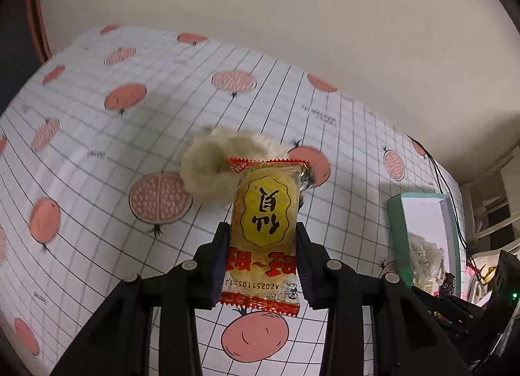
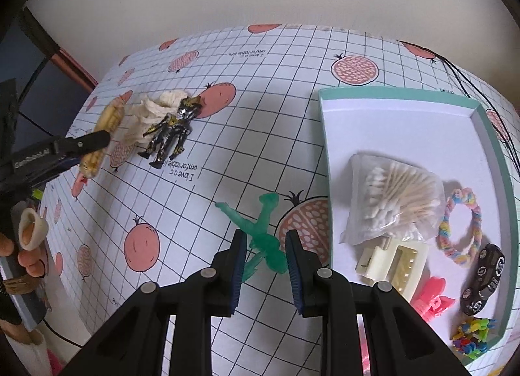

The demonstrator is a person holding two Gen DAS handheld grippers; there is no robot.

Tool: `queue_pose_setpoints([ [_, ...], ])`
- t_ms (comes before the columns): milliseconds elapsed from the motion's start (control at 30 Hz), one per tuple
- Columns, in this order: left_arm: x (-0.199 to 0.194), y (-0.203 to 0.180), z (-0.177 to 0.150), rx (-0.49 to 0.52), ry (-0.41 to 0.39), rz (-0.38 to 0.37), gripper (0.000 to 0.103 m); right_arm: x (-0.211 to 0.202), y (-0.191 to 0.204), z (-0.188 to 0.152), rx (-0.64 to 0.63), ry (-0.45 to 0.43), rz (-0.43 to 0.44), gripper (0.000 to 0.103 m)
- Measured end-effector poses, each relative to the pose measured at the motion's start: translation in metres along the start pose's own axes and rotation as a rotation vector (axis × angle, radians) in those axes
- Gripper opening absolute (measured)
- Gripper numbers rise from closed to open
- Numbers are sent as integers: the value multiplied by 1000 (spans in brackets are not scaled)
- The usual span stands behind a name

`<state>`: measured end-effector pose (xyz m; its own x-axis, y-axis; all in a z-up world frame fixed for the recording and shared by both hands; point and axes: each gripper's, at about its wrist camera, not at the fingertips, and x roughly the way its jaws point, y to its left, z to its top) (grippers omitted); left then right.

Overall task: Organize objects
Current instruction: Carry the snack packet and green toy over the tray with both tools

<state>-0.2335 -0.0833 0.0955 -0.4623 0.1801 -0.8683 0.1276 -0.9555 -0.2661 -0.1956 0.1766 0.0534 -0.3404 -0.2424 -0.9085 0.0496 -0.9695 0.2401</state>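
My left gripper point(image 1: 262, 233) is shut on a yellow snack packet point(image 1: 265, 207) with red ends, held above the table. Behind it lies a cream knitted piece point(image 1: 211, 165). The right wrist view shows this packet point(image 2: 109, 118) in the left gripper point(image 2: 97, 142) at the far left, beside a black-and-gold action figure point(image 2: 169, 135) lying against the knitted piece point(image 2: 156, 109). My right gripper point(image 2: 265, 249) stands open low over the table. A translucent green toy figure point(image 2: 265, 233) lies flat, its near end between the fingertips.
A teal-rimmed white tray point(image 2: 406, 100) at right holds a bag of cotton swabs point(image 2: 393, 200), a cream hair clip point(image 2: 395, 262), a pink clip point(image 2: 432, 301), a braided bracelet point(image 2: 461, 226), a black toy car point(image 2: 484, 278) and small coloured pieces point(image 2: 471, 337). A hand point(image 2: 26, 252) grips the left tool.
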Motion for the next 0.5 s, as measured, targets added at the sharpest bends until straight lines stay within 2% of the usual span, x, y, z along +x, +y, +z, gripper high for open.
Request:
queue_pose_setpoints([
  [233, 8, -43, -2, 47, 17, -61, 39, -19, -19, 3, 45, -40, -3, 26],
  [500, 13, -111, -10, 120, 5, -109, 39, -53, -68, 0, 130, -110, -47, 26],
])
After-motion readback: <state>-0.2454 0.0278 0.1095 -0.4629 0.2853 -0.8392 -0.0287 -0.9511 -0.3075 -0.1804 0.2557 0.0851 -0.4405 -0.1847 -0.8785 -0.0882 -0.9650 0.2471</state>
